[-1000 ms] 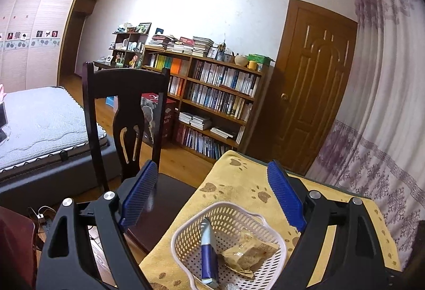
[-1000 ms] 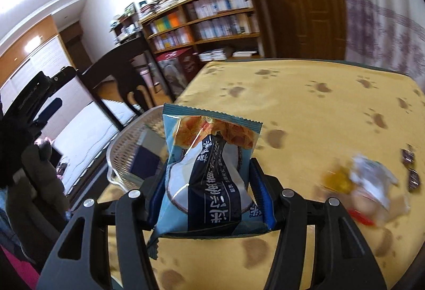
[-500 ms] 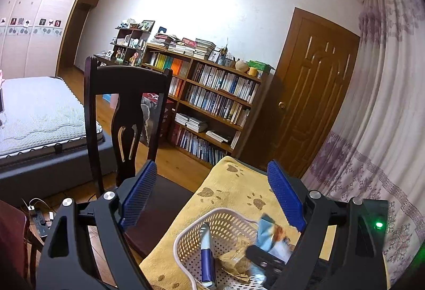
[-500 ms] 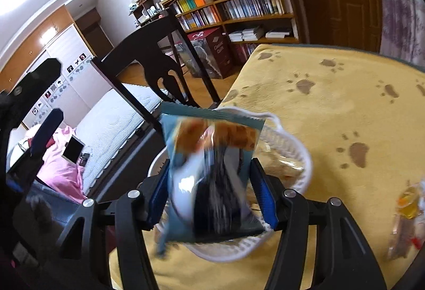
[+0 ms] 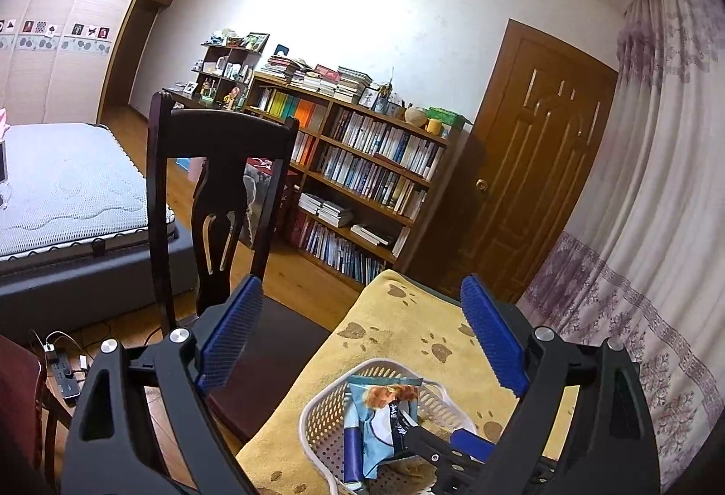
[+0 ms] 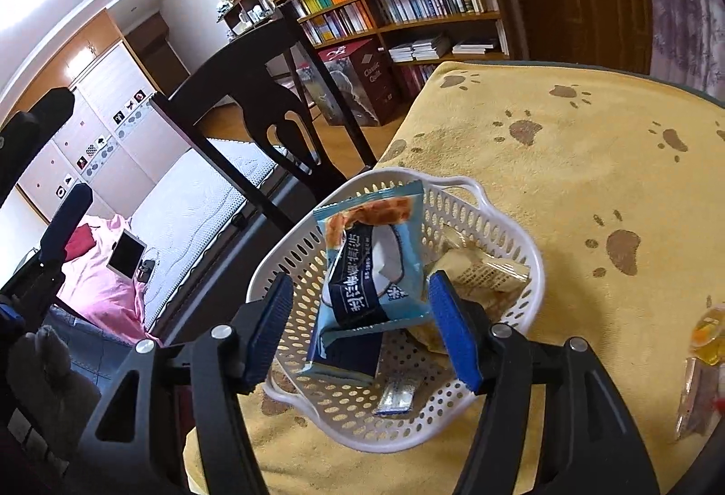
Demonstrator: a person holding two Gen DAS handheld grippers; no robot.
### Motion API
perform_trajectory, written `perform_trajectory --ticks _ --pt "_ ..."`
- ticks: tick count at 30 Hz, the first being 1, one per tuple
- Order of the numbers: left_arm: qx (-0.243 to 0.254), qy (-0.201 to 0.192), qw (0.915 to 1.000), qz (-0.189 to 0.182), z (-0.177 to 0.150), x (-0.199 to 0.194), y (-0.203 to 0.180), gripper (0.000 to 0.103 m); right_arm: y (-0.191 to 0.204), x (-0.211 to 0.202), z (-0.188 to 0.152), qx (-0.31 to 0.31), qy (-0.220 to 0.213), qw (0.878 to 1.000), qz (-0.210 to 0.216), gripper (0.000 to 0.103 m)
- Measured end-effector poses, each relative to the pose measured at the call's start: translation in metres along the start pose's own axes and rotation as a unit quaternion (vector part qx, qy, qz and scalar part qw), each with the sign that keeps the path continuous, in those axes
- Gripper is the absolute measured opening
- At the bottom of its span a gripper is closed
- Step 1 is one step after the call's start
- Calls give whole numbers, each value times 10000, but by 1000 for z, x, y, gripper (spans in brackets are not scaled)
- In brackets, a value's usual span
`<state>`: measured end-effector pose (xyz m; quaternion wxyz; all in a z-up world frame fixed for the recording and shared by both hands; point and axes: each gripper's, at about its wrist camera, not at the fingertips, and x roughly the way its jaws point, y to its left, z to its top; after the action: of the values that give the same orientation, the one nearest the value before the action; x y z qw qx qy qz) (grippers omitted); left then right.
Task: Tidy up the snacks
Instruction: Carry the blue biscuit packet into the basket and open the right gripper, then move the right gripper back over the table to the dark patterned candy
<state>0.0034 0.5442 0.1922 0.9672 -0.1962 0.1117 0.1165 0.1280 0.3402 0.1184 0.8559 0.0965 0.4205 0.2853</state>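
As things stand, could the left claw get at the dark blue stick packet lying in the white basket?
Probably yes. The left claw is open and empty above the white basket, but the blue snack packet leans over the dark blue stick packet, and the right claw is still over the basket, crowding the way.

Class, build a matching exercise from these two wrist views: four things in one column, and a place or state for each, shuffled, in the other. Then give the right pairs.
1. light blue snack packet
2. white basket
3. right gripper
4. dark chair

A. open, over the basket
B. on the yellow paw-print cloth
C. beside the table
D. inside the basket

Pairs: 1-D, 2-B, 3-A, 4-C
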Motion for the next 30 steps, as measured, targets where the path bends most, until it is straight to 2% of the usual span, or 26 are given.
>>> perform_trajectory --ticks 12,16,23,30 --pt "102 -43 9998 -138 -3 -6 -10 96 -16 -10 -12 22 -207 9992 -335 64" --pt "133 -39 9997 -194 -3 -6 -15 98 -17 -18 -15 -42 -373 9981 -496 72" --pt "240 -70 9995 -206 -6 -8 -23 100 -29 -31 -20 -28 -664 9948 -776 78" --pt "365 -79 9989 -276 -9 -9 -33 100 -50 -38 -26 270 -746 9917 -1008 79"
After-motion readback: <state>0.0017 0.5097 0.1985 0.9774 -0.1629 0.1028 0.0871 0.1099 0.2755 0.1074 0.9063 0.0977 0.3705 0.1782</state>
